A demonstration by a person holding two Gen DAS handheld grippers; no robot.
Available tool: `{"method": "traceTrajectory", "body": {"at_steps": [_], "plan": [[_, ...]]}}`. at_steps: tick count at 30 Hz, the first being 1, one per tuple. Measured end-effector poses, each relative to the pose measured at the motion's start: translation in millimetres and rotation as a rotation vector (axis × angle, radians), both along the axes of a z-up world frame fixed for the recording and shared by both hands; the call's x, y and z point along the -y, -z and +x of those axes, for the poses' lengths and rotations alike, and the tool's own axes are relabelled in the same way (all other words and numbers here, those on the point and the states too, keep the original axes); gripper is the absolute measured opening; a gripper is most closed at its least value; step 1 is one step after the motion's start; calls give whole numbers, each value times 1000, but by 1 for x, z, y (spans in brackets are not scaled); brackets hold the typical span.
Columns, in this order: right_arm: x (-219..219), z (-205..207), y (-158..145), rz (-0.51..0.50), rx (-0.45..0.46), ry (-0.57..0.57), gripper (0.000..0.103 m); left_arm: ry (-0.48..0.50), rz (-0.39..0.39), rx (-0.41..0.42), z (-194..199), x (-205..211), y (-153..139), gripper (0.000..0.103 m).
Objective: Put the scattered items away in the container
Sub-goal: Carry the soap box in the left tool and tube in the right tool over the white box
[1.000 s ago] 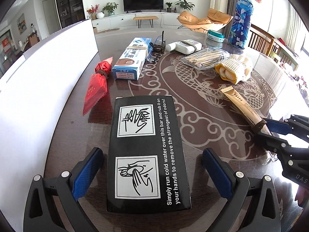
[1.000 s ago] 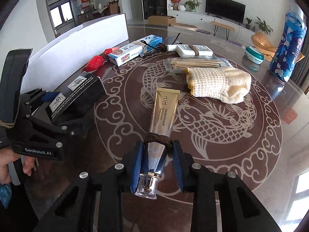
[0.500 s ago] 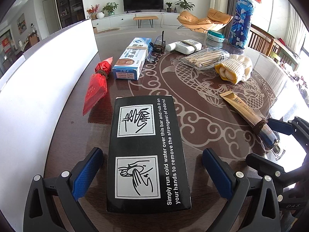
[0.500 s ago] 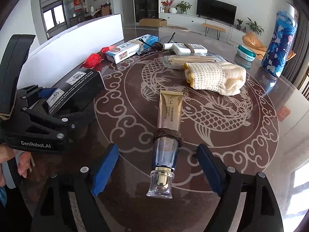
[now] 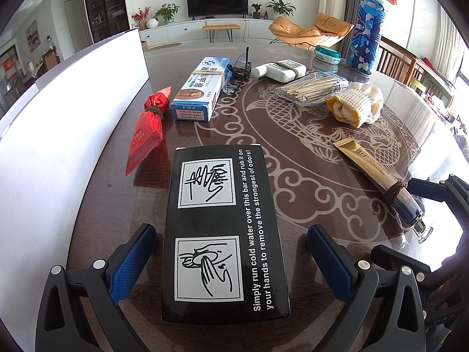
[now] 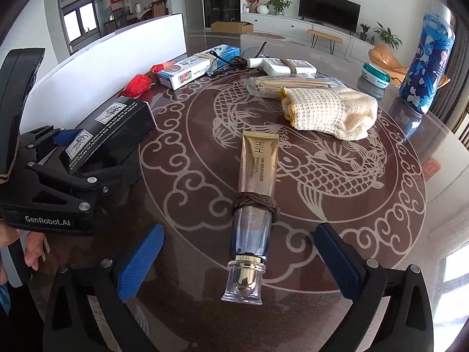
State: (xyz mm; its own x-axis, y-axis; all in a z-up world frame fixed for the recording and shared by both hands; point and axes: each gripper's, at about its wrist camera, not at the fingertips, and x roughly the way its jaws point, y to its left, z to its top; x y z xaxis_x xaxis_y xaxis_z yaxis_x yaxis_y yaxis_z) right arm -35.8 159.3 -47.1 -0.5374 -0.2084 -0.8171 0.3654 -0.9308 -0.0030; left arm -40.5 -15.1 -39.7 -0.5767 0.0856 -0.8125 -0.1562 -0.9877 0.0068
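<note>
**Both grippers stand wide over items on the fish-patterned table**

The gold cream tube (image 6: 258, 176) lies flat on the table (image 6: 381, 220), over the edge of the inlaid fish medallion, cap toward the camera. The right gripper (image 6: 240, 267) straddles the tube's cap end; its jaws are opening, and the blue pads stand clear of the tube on both sides. Left of the medallion, the black box (image 5: 222, 228) lies flat between the left gripper (image 5: 231, 264) pads, whose jaws are spread wide and do not touch it. Beyond the medallion's far rim lie a knitted cloth (image 6: 328, 111), a bag of sticks (image 6: 293, 83), a blue-white carton (image 6: 199, 66) and a red packet (image 6: 140, 83). The white container (image 5: 58, 117) stands along the table's left edge.
</note>
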Motion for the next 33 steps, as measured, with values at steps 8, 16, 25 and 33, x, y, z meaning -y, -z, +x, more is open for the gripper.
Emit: {"method": "traceTrajectory", "body": {"at_steps": [8, 16, 25, 33], "plan": [[1, 0, 0, 0, 1, 0, 103, 0, 0, 0, 0, 0, 0, 103], [-2, -15, -3, 32, 103, -76, 103, 73, -25, 174, -23, -1, -2, 103], [-13, -54, -13, 40, 360, -129, 81, 139, -50, 213, -24, -16, -6, 86], [-7, -64, -18, 101, 379, -127, 29, 66, 1, 188, -15, 10, -14, 58]]}}
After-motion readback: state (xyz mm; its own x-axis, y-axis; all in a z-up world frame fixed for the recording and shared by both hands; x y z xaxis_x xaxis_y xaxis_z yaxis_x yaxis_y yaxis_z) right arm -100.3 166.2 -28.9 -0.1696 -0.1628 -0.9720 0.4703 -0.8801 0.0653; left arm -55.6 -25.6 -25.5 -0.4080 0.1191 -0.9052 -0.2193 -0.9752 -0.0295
